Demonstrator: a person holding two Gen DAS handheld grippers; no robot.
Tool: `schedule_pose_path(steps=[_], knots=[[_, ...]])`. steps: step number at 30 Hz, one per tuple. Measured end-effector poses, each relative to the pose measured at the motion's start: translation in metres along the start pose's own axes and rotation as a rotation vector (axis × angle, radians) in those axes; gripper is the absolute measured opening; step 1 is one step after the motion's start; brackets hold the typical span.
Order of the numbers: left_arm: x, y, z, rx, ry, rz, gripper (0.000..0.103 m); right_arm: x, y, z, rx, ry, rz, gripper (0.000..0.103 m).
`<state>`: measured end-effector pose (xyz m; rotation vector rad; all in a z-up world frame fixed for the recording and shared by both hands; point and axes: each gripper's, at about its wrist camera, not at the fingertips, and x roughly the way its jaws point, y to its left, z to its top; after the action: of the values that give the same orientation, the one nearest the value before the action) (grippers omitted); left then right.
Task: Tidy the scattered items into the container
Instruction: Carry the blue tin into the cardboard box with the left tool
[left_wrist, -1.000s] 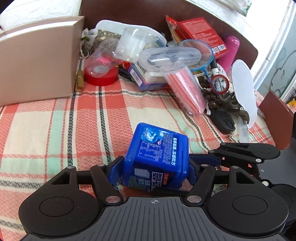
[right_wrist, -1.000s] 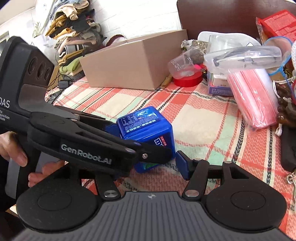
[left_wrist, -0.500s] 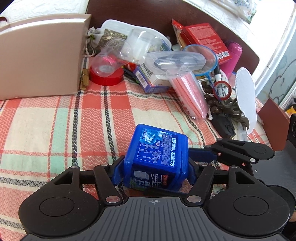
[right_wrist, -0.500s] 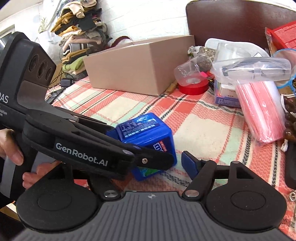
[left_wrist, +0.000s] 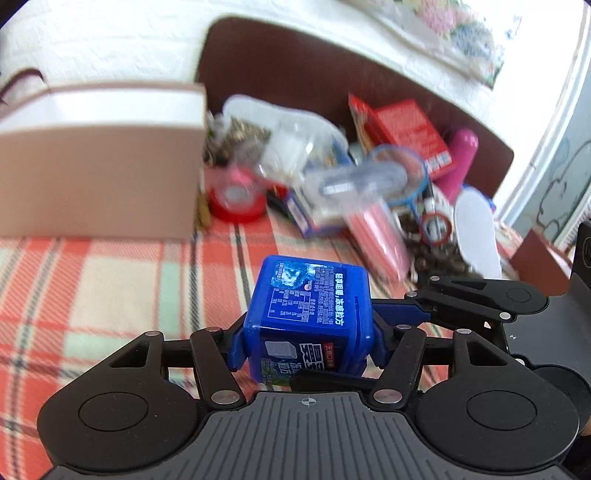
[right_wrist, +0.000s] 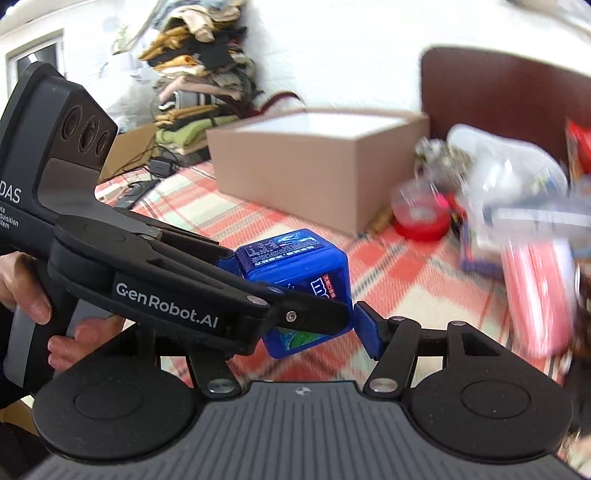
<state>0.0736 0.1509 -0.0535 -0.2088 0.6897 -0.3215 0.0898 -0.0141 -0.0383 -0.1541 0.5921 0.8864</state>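
A blue plastic box (left_wrist: 310, 314) with printed labels hangs tilted just above the plaid tablecloth (left_wrist: 92, 288). My left gripper (left_wrist: 308, 343) is shut on its two sides. In the right wrist view that box (right_wrist: 295, 266) sits in the left gripper (right_wrist: 280, 288), which a hand (right_wrist: 33, 295) holds. My right gripper (right_wrist: 301, 332) is open beside the box; one blue pad (right_wrist: 365, 328) stands close to the box's right face, the other finger is hidden behind the left gripper. An open cardboard container (left_wrist: 99, 177) stands at the back left, also in the right wrist view (right_wrist: 295, 173).
Clutter lies at the back right: a red tape roll (left_wrist: 236, 203), a clear case (left_wrist: 354, 184), a pink packet (left_wrist: 376, 236), a red carton (left_wrist: 410, 136), a pink bottle (left_wrist: 461, 158), a white insole (left_wrist: 476, 229). A brown chair back (left_wrist: 295, 62) stands behind. Clothes (right_wrist: 199, 74) are stacked by the wall.
Both grippers have risen with the blue box held in the left one. The cardboard container now shows its open top, and the background is blurred by motion.
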Motion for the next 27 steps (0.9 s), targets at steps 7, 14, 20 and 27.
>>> schedule_pose_path(steps=[7,14,20,27], knots=[[-0.021,0.017,0.047,0.014,-0.1,0.043,0.062,0.005,0.01,0.056,-0.111,-0.067,0.018,0.067],[-0.022,0.041,0.101,0.044,-0.172,0.085,0.064,0.031,0.01,0.112,-0.184,-0.152,-0.012,0.067],[-0.005,0.07,0.144,0.048,-0.204,0.098,0.064,0.068,-0.011,0.149,-0.181,-0.178,-0.025,0.067],[0.043,0.114,0.167,0.009,-0.143,0.094,0.065,0.123,-0.039,0.17,-0.154,-0.125,-0.021,0.067]])
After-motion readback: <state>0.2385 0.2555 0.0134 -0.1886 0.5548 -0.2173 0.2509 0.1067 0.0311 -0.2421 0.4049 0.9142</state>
